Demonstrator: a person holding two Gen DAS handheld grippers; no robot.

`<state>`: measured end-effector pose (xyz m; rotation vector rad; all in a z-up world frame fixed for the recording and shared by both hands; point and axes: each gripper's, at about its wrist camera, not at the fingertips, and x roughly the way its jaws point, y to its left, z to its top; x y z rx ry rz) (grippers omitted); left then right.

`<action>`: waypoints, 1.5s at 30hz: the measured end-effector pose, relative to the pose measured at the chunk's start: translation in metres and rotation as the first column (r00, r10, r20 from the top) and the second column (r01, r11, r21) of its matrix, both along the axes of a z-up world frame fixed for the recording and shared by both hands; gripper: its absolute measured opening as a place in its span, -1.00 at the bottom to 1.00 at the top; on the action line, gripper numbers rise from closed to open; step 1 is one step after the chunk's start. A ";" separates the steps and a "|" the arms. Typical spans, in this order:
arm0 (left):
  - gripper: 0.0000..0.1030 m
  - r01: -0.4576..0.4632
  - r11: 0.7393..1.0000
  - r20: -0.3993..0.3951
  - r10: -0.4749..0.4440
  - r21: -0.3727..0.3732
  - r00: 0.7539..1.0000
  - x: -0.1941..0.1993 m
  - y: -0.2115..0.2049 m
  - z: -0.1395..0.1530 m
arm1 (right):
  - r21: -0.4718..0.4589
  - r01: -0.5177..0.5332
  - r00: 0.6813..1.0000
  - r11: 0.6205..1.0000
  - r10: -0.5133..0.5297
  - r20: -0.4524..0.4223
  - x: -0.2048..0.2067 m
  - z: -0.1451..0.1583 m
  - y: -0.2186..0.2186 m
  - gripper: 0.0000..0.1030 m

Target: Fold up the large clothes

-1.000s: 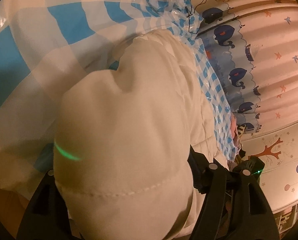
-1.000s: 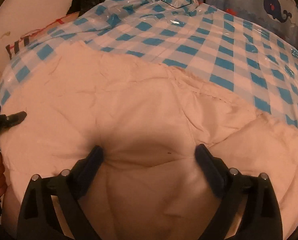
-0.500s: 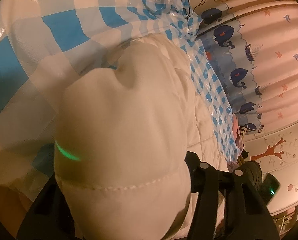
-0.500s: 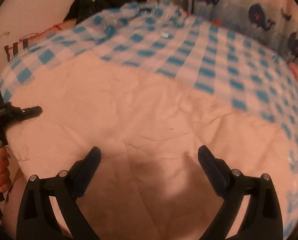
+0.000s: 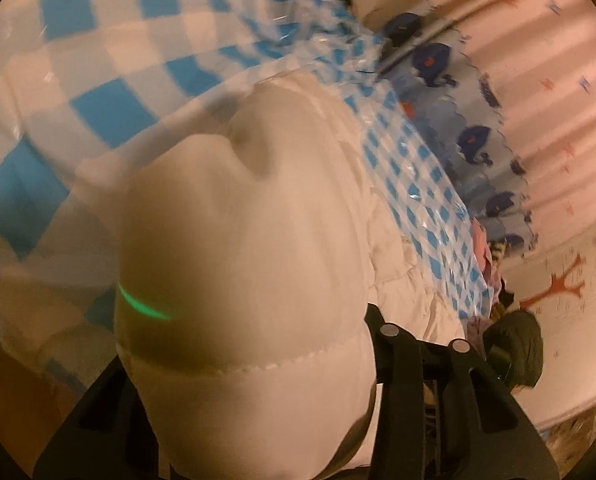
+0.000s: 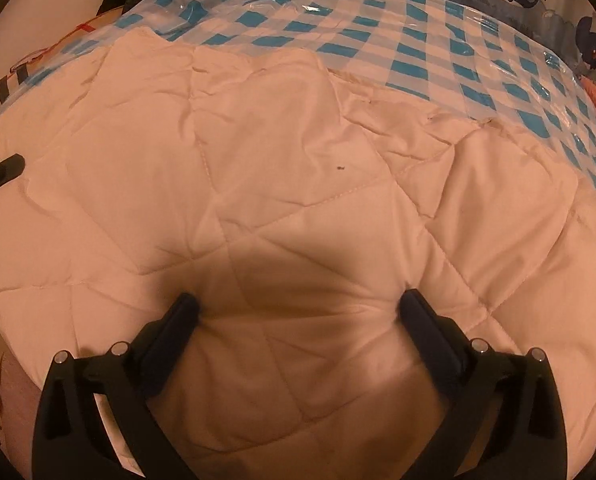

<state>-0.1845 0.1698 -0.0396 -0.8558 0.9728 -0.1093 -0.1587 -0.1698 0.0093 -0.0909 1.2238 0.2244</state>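
Left tool (image 5: 254,412) clamped on cream quilted padded garment (image 6: 298,208), lower frame; right tool (image 6: 298,308) wide open, pressing it. Pin fold flat before releasing.

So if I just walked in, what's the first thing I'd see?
A big puffy white quilted garment spread over a blue-and-white checked cover, with the right tongs open and pressed into it. Up close, the left tongs hold a fat bunch of it, and whale curtains hang behind.
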 end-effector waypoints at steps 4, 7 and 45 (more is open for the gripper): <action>0.01 -0.046 0.998 -0.115 0.050 0.045 0.992 -0.004 0.008 -0.008 | 0.005 -0.004 1.000 1.000 0.004 0.000 0.000 0.002 0.001 0.89; 0.03 -0.038 0.968 -0.088 0.061 0.249 0.994 -0.013 -0.012 0.016 | 0.008 -0.004 1.000 1.000 0.004 0.001 -0.001 0.002 0.001 0.89; -0.47 0.335 0.716 0.311 -0.607 0.612 0.731 -0.029 -0.244 0.150 | 0.403 0.116 0.993 0.908 -0.122 -0.012 -0.048 0.056 -0.105 0.87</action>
